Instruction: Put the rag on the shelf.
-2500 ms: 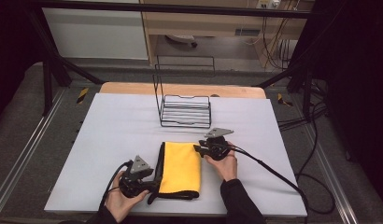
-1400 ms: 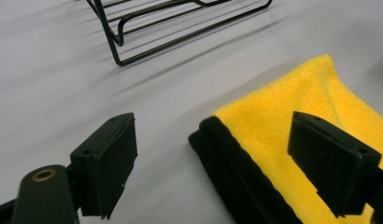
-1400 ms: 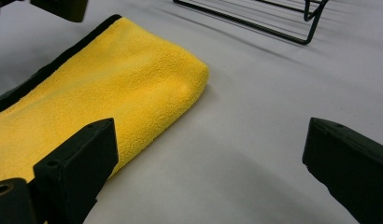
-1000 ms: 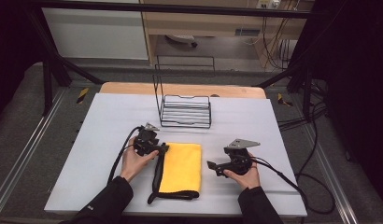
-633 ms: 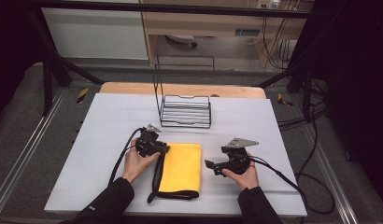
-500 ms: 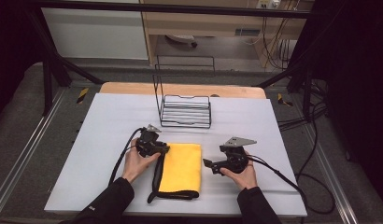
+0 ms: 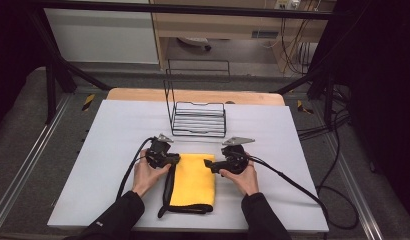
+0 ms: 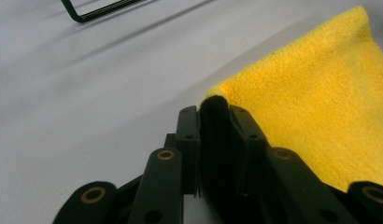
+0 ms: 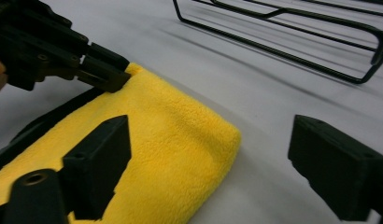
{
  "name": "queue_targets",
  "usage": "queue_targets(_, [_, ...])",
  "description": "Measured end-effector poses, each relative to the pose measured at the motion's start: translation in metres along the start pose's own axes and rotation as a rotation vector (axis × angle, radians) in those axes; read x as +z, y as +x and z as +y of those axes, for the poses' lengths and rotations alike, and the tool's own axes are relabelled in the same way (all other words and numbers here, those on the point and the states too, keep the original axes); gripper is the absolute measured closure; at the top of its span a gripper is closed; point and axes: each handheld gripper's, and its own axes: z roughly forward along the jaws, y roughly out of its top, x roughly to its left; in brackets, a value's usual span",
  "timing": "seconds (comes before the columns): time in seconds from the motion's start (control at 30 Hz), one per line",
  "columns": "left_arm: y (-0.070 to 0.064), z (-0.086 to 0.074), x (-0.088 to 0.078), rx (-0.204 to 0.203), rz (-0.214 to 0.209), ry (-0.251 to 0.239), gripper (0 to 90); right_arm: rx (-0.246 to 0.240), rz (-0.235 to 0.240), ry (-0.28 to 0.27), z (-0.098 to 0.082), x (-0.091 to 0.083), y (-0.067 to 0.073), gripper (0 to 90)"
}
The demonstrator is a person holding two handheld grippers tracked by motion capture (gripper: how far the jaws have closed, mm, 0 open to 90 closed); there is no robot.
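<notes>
Cloth (image 8: 320, 112) corner hidden inside left claw (image 8: 214, 112)

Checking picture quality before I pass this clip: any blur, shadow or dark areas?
High view: table evenly lit, surroundings dark. Left gripper view: yellow cloth sharp, near jaws soft, wire rack casts a faint shadow. Right gripper view: cloth crisp, own jaws slightly blurred, rack's far end soft.

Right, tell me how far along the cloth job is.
Done: the yellow cloth lies folded on the table. In hand: the left gripper has just been closing and now pinches the cloth's black-edged far left corner; the right gripper stands open around the far right corner, jaws closing but not yet gripping. Left: closing that grip and moving the cloth, perhaps toward the wire rack.
</notes>
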Motion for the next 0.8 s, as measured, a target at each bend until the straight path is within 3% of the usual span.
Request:
queue_targets(0.1, [0.001,-0.001,0.000,0.004,-0.005,-0.002,74.9,0.055,-0.025,0.014,0.000,0.010,-0.006,30.2])
queue_targets(0.23, [0.001,-0.001,0.001,0.005,-0.006,-0.008,74.6,0.046,-0.064,0.059,-0.003,0.018,-0.011,45.7])
queue_targets(0.53, [0.003,-0.002,0.001,0.002,-0.015,-0.011,74.0,0.086,-0.008,0.099,-0.006,0.023,-0.011,68.2])
queue_targets(0.8, [0.004,-0.002,0.001,-0.006,-0.031,-0.017,76.0,0.123,0.022,0.116,-0.005,0.023,-0.010,80.4])
